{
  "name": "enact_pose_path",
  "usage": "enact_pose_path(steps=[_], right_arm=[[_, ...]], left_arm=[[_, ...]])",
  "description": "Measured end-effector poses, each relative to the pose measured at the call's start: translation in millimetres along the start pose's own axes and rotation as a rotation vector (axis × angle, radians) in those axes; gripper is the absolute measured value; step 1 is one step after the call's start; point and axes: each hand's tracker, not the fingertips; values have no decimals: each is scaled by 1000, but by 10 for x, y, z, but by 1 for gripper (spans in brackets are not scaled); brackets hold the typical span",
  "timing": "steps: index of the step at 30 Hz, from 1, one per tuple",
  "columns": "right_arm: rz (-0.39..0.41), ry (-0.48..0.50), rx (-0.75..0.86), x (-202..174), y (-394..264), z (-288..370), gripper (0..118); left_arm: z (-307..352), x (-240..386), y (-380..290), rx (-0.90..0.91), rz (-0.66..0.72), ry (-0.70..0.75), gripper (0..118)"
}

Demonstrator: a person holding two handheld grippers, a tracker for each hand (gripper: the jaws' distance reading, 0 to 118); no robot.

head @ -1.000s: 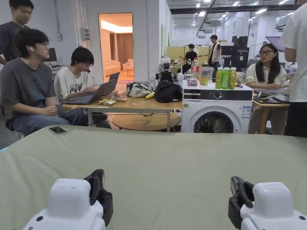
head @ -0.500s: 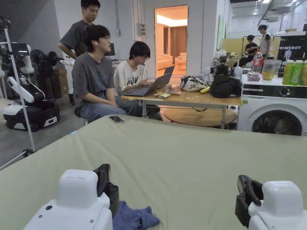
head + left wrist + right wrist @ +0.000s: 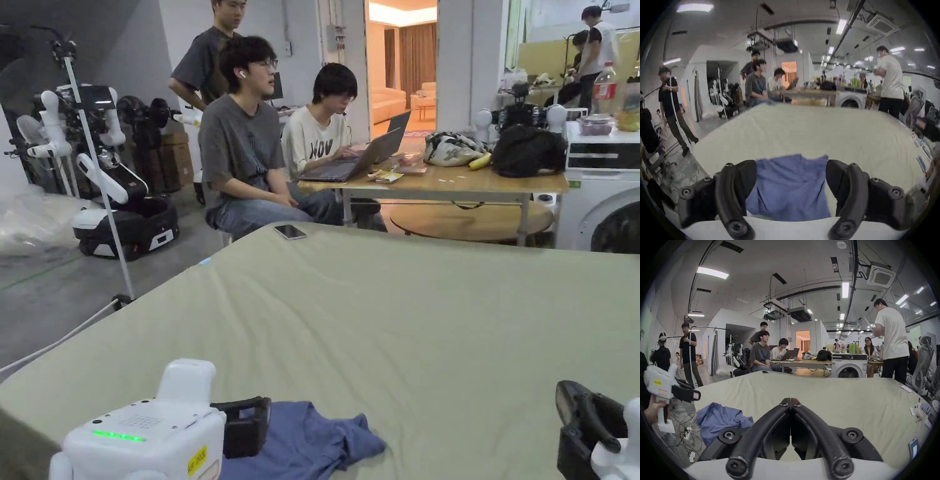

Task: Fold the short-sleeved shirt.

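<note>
The blue shirt [image 3: 306,440] lies crumpled at the near left corner of the wide green-covered table [image 3: 406,325], about seven o'clock in the head view, close to the table's left edge where the cloth drops away to bare grey floor. From the shirt toward twelve and three o'clock the cover runs bare and only lightly wrinkled, as far as a phone [image 3: 290,232] lying near the far edge at eleven o'clock. Beyond that edge two people sit at a wooden desk [image 3: 437,181] with a laptop.

The left gripper [image 3: 791,172] hovers low at the table's near left corner, pointing across the table toward twelve o'clock. In the left gripper view its jaws stand wide apart, released, with the shirt [image 3: 789,186] lying between and beneath them; whether they touch the fabric cannot be told. In the right gripper view a hand [image 3: 653,409] holds that tool by its handle at nine o'clock.

The right gripper [image 3: 791,402] sits at five o'clock in the head view, level over bare cover, well apart from the shirt [image 3: 721,420]. Its jaws are clenched tip to tip on nothing.
</note>
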Motion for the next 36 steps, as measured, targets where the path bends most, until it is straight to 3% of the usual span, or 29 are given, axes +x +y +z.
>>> enact_pose_path(steps=[6,10,12,15,16,18,20,23,28,30,34,36], right_arm=[[-15,-50,-58,276,-114,-9,0],[5,-92,-81,435,-147,59,0],[8,-113,-91,499,-175,90,0],[-21,-126,-114,573,-238,91,0],[-34,-123,-123,587,-259,86,0],[-52,-116,-135,592,-294,86,0],[-71,-103,-138,571,-314,112,0],[-69,-81,-134,550,-281,190,0],[-43,-73,-111,604,-205,322,0],[-52,-72,-105,650,-181,354,0],[-71,-91,-98,781,-112,418,0],[-79,-110,-81,843,-70,481,0]], left_arm=[[-949,126,-294,-266,-78,-111,89],[-1470,163,-543,-437,-80,-71,89],[-1500,96,-603,-405,19,-98,90],[-1465,180,-557,-406,-49,-95,83],[-1414,170,-552,-404,-56,-107,77],[-1409,205,-526,-404,-56,-145,49],[-1407,281,-535,-392,-66,-144,0],[-1365,302,-499,-395,-65,-116,0],[-865,-140,26,-170,275,-154,0],[-682,-314,342,-92,332,-182,0],[-439,-471,1336,28,128,-75,0],[-285,-444,1867,99,117,-57,0]])
